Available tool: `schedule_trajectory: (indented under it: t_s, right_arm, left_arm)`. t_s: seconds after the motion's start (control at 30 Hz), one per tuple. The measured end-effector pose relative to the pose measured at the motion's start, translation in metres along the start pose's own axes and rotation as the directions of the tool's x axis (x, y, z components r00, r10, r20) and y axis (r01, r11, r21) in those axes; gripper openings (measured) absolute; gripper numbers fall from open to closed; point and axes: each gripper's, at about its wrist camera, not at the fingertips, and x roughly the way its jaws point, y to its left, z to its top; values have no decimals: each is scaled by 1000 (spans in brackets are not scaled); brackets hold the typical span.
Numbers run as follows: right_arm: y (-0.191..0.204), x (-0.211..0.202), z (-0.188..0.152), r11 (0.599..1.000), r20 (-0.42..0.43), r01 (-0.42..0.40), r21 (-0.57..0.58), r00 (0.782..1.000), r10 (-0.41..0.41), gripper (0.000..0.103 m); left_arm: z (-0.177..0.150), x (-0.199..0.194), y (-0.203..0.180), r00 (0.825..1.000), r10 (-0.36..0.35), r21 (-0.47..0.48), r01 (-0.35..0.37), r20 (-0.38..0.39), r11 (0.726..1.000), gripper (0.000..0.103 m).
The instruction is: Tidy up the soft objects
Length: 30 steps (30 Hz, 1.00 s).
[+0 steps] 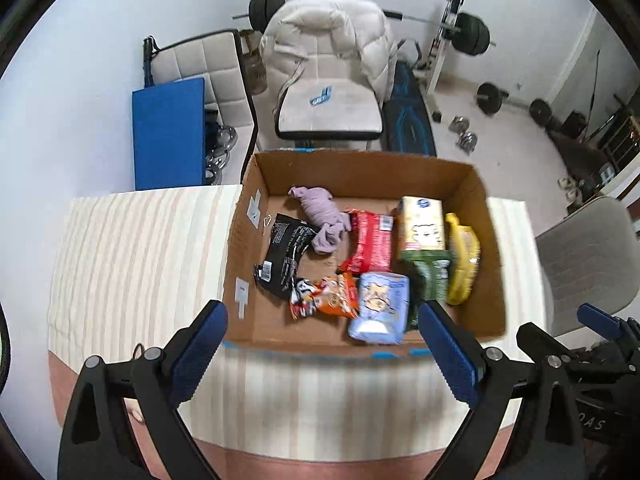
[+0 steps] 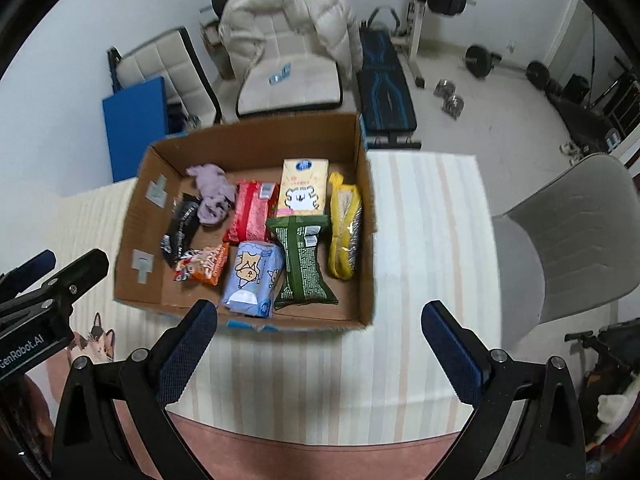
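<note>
An open cardboard box [image 1: 248,240] [image 2: 138,216] stands on the striped table. Inside lie a lilac cloth [image 1: 322,216] [image 2: 212,194], a black packet [image 1: 286,254] [image 2: 180,232], a red packet [image 1: 370,246] [image 2: 252,216], an orange snack bag [image 1: 330,294] [image 2: 206,266], a blue tissue pack [image 1: 380,306] [image 2: 254,278], a yellow tissue pack [image 1: 424,222] [image 2: 302,188], a green packet [image 1: 430,276] [image 2: 302,264] and a yellow sponge pack [image 1: 462,258] [image 2: 344,226]. My left gripper [image 1: 322,350] is open and empty before the box's near wall. My right gripper [image 2: 320,350] is open and empty, near the box's front right corner.
The striped tablecloth [image 1: 132,264] [image 2: 424,240] covers the table. A grey chair [image 2: 568,236] stands at the right. Behind the table are a cream chair with a puffy jacket [image 1: 332,64], a blue board [image 1: 168,136] and weight gear [image 1: 472,32].
</note>
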Motion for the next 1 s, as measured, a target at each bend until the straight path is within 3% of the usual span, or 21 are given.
schedule_trajectory:
  t_s: [0.33, 0.63, 1.0]
  right_arm:
    - [-3, -94, -45, 999, 114, -16, -29, 993, 19, 103]
    - [1, -181, -83, 999, 227, -37, -29, 973, 42, 103]
    - [7, -234, -119, 998, 262, -21, -66, 964, 38, 103]
  left_arm:
    - [-43, -89, 1, 994, -1, -21, 3, 111, 1000, 98]
    - [-71, -156, -6, 983, 3, 4, -4, 182, 1000, 98]
    - [-100, -190, -5, 986, -42, 14, 41, 160, 999, 98]
